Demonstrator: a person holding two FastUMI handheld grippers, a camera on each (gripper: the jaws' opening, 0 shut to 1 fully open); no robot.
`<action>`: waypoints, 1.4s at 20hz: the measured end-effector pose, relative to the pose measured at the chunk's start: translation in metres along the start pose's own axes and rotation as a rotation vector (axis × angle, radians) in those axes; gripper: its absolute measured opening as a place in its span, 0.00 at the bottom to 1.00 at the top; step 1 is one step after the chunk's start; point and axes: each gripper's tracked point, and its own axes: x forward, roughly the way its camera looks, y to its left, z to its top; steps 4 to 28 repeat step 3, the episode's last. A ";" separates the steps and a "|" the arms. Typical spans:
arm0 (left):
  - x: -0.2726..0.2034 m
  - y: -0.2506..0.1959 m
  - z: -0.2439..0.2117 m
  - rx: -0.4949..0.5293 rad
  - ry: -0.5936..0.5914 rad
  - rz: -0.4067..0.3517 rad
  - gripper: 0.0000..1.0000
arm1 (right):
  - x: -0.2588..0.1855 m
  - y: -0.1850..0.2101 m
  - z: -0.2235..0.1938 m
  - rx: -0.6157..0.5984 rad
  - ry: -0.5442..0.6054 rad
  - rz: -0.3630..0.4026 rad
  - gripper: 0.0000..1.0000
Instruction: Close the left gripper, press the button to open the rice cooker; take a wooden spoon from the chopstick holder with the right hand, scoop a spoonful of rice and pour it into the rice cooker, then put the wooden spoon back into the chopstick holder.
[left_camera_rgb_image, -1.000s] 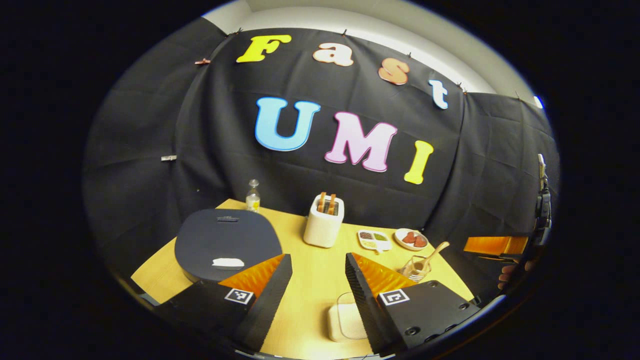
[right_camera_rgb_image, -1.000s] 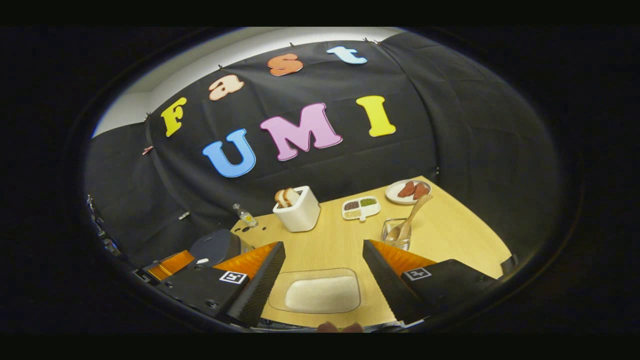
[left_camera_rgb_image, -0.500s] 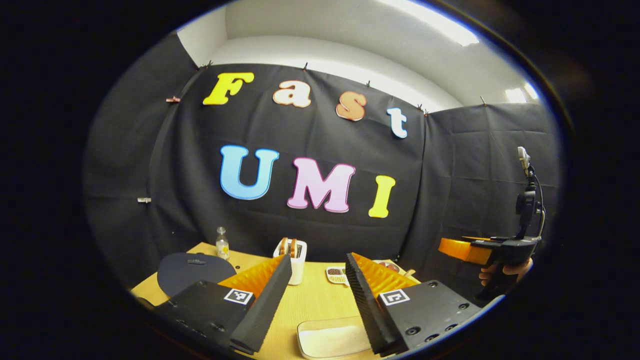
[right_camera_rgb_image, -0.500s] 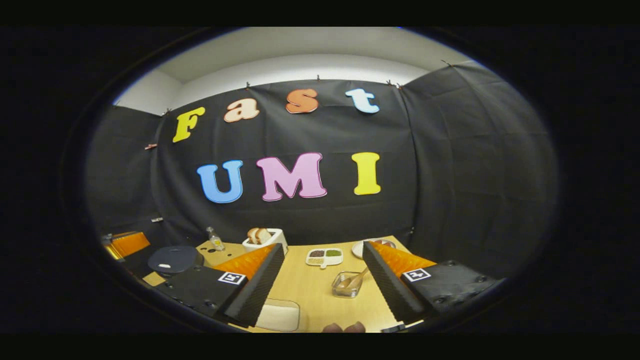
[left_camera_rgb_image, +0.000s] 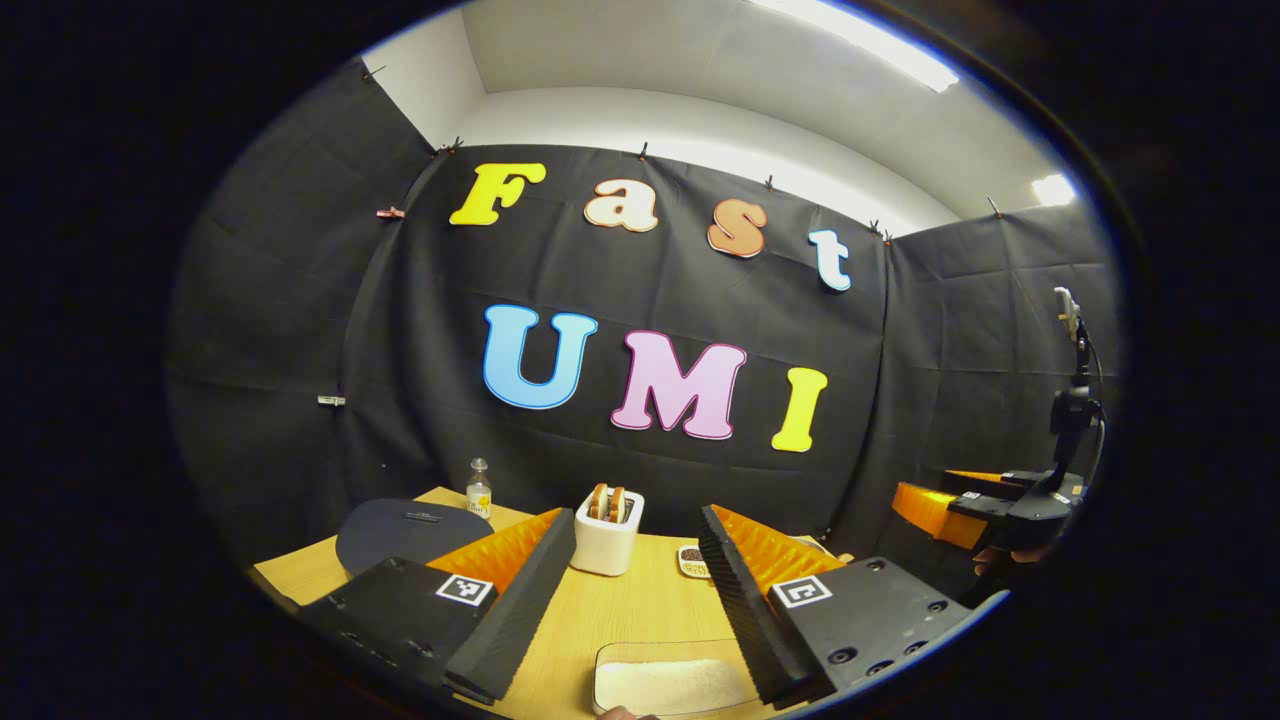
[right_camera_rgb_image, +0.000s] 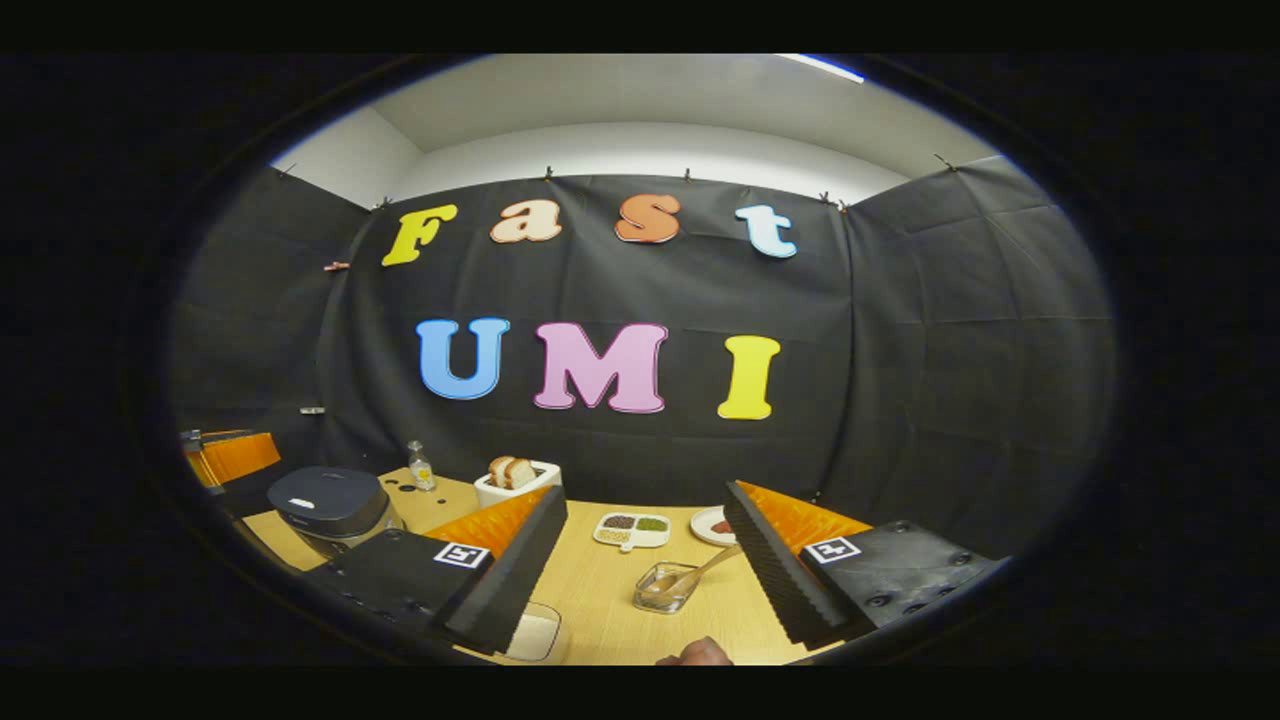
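Black cloth walls close off the booth behind a pale wooden bench (right_camera_rgb_image: 600, 600), and by our reading the task has barely begun. Both tools hang above the near edge of the bench with nothing between their fingers: our left tool (left_camera_rgb_image: 632, 600) stands with its fingers wide apart, though the task wants it closed before the press, and our right tool (right_camera_rgb_image: 640, 575) is just as far apart and empty. At the lower left of the right gripper view the rice cooker (right_camera_rgb_image: 328, 503) sits with its dark lid still down, so the button has not yet been pressed. Low and centre in that same view, the wooden spoon (right_camera_rgb_image: 690, 578) leans in the clear chopstick holder (right_camera_rgb_image: 664, 588), untouched and near the right tool's fingers. A clear tray of rice (left_camera_rgb_image: 675, 682) lies at the bottom of the left gripper view, between that tool's fingers, and looks full. What remains, we judge, is everything: closing, pressing, fetching, scooping, pouring and returning the spoon.
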 end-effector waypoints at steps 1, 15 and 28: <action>0.000 0.000 -0.001 0.011 -0.003 0.011 0.89 | 0.000 0.001 0.001 -0.006 -0.015 0.012 0.98; 0.002 -0.001 -0.005 0.036 0.003 0.032 0.94 | 0.002 -0.001 0.002 -0.029 -0.038 0.024 0.98; 0.002 -0.001 -0.005 0.036 0.003 0.032 0.94 | 0.002 -0.001 0.002 -0.029 -0.038 0.024 0.98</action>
